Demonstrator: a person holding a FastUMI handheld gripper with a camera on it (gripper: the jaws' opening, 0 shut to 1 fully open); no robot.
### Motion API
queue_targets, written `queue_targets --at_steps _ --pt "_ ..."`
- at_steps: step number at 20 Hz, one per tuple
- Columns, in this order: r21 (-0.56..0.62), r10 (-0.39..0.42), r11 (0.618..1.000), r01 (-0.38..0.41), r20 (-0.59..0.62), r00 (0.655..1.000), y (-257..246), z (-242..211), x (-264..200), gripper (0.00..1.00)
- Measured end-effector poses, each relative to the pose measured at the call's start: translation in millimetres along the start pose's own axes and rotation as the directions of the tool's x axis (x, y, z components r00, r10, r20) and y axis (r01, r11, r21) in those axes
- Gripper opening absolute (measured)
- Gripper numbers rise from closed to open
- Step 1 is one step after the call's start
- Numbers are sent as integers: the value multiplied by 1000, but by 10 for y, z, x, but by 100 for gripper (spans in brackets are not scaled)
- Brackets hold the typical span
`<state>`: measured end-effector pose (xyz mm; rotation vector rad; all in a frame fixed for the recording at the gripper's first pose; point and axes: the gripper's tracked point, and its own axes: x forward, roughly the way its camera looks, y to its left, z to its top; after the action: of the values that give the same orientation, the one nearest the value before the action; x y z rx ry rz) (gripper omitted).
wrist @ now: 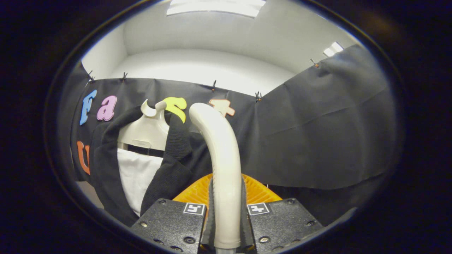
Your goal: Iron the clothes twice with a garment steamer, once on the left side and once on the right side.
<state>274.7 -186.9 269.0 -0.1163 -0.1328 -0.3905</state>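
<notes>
The steamer handle is being gripped between the jaws of the gripper, both fingers pressing on its cream shaft, which is rising straight ahead toward twelve o'clock and curving over at its top. The dark jacket is hanging on a pale hanger at about ten o'clock from the handle, with a white shirt showing inside its open front — near the handle, though whether the steamer head is touching the cloth cannot be told, as the head's face is turned away. In judgement, several risks are being carried from here: the smooth round shaft may be twisting or slipping in the grasp if the pass is being made too fast; the head may be catching the lapel and dragging the garment sideways off the hanger — and one side may be getting missed if the stroke is being kept too central.
</notes>
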Motion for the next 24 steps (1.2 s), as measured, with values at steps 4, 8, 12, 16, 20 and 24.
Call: queue_targets --at_steps 4,8,12,16,20,24 --pt "-37 -4 999 4 -8 1000 121 -91 74 30" --pt "-53 -7 999 6 -8 1000 188 -172 -1 30" --pt "-55 -11 998 9 -37 999 140 -320 -147 30" --pt "-93 -26 995 20 -63 998 141 -497 -253 31" --pt "-123 -36 992 26 -83 996 197 -657 -339 31" --pt "-151 -60 987 46 -87 994 272 -747 -430 30"
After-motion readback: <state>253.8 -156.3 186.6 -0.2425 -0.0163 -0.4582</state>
